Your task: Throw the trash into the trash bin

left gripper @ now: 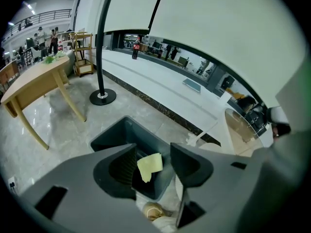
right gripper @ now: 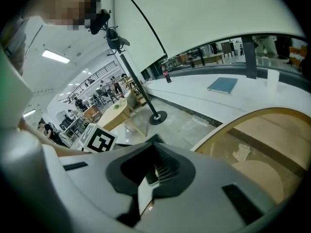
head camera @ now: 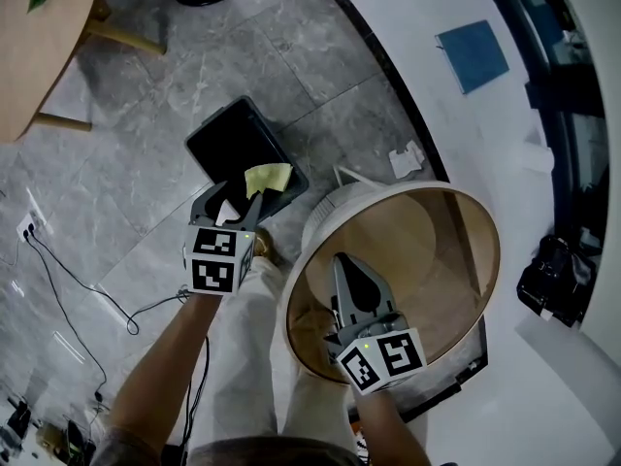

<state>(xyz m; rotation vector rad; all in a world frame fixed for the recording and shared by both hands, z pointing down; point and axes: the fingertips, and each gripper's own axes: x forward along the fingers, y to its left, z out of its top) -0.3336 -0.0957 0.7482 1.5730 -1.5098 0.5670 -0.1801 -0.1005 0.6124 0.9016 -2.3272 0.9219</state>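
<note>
The yellow paper [left gripper: 149, 165] is right over the mouth of the trash bin [head camera: 215, 121], loose between the half-spread jaws of your left gripper [head camera: 240, 194], with neither pad pinching it. Your right gripper [head camera: 343, 259] is off to the bin's side over the round table [head camera: 466, 212], jaws closed together on nothing.

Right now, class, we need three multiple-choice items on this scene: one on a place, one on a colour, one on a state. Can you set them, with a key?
1. Where does the paper scrap show? A in a drawer; B over the trash bin's opening; C on a plate.
2. What colour is the scrap? A blue; B red; C yellow.
3. How do the left gripper's jaws stand? A apart; B shut on the scrap; C shut on the bin's rim.
Key: 1 B, the dark bin lies right behind it in the head and left gripper views. 2 C, it is pale yellow against the bin. 3 A, a gap shows on either side of the scrap.
</note>
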